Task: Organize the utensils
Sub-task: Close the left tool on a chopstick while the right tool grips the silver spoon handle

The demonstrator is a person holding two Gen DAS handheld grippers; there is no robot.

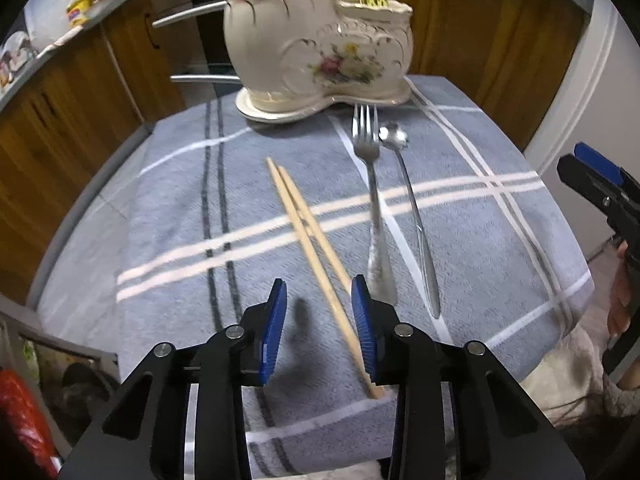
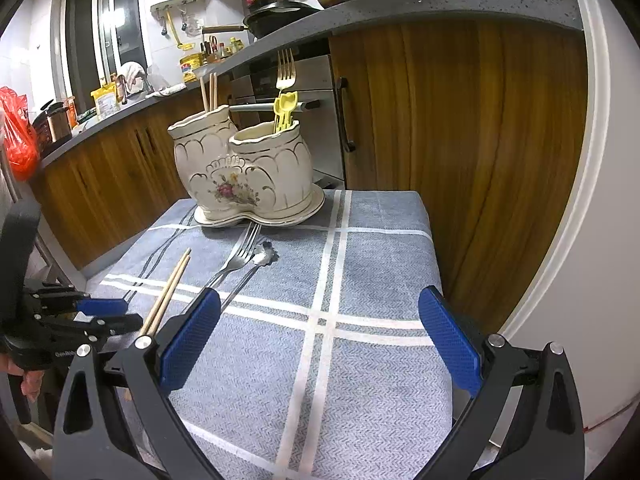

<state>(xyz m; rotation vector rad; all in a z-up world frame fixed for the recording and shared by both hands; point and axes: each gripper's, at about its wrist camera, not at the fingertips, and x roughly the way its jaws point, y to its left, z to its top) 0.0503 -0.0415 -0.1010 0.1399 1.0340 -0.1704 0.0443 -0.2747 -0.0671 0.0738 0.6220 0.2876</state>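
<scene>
You had the left gripper (image 1: pixel 319 320) lowered over the near ends of the wooden chopsticks (image 1: pixel 308 232) on the checked cloth (image 1: pixel 500 240), jaws part-closed around them but not yet pinching (a gap showed on the left pad). Your right gripper (image 2: pixel 320 344) hung wide open, empty. Next, I judge: pinch, lift, carry to the ceramic holder (image 1: pixel 316 40).

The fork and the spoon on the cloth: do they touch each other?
Apart. The left wrist view shows the fork and the spoon lying side by side, with a strip of grey cloth visible between them along their whole length.
</scene>
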